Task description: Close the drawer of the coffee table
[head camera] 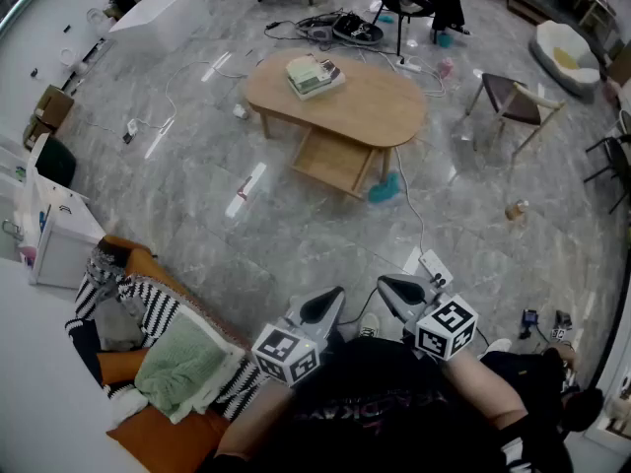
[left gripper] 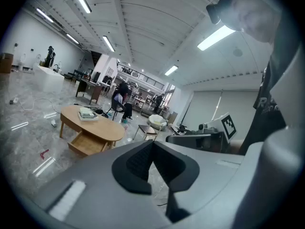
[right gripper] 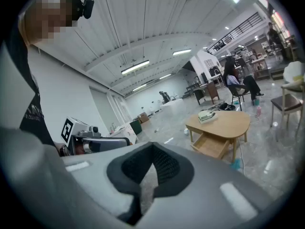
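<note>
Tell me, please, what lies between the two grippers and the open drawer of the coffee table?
In the head view, mostly bare grey floor; to the right lie a white power strip and, beside the drawer, a teal object.

Bench: oval light-brown wooden coffee bench [head camera: 380, 106], smooth, low sheen.
Drawer: pale bare-wood drawer [head camera: 333, 162], matt.
Floor: grey marble-look floor [head camera: 217, 225], polished, glossy.
Tools: left tool [left gripper: 153, 146], right tool [right gripper: 152, 149], matt grey plastic; black ribbed pads [left gripper: 136, 168].

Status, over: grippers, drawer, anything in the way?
Left gripper and right gripper shut, empty, near the body. Drawer of coffee table open, well ahead. Teal object and white cable on floor by the drawer.
</note>
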Demonstrator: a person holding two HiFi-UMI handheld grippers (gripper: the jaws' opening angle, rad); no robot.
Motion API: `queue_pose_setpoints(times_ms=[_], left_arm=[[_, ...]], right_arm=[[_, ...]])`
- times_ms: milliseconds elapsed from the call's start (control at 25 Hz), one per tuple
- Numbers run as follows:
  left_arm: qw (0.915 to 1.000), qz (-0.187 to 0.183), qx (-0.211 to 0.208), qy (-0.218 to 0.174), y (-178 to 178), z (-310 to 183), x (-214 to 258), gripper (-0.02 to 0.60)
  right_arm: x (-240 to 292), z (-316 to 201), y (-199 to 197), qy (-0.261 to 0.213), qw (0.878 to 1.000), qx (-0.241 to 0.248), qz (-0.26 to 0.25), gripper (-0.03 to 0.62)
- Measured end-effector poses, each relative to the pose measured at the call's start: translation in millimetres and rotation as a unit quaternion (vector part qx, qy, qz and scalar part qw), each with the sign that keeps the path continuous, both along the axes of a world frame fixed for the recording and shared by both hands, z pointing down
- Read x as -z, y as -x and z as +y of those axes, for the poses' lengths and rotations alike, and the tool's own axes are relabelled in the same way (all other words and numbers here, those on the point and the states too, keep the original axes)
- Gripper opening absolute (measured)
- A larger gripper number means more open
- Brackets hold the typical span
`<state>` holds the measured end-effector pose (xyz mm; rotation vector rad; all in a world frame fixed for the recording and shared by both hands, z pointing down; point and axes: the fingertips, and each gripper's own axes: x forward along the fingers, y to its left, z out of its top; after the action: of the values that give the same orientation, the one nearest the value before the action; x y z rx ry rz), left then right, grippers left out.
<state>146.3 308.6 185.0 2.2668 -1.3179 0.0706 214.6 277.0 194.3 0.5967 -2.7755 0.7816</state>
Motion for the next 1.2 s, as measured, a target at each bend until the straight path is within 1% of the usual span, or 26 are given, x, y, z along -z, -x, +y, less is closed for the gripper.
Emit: queue_pose_setpoints(times_ms=[320,520,760,960,1200], left_arm=[[1.0000,0.001,-0.006,0.000,-5,0,1,0.002],[0.9999,0.002,-0.014,0.001,-7,1,2,0.002],[0.9999,-0.006,-0.015,0.002,-5,-2,5,0.002],[0.9999,-0.016,0.002,-0.002,1,-7,14,0.002],[0.9995,-0.027,0.016,-0.009,11,-18,22,0.002]], right_arm=[[-3,0,-4,0.004,1.000,-0.002,0.002,-0.002],[0,-3,-4,0.015,1.000,-0.012,-0.020,-0.002],[3,-5,-3,0.004,1.000,-0.008,-0.017,-0.002],[9,-6,-8,-0.009,1.000,-0.005,-0.014,-0.002],[14,-20,-14,-0.023,0.999,-0.011,-0.024,-0.002]])
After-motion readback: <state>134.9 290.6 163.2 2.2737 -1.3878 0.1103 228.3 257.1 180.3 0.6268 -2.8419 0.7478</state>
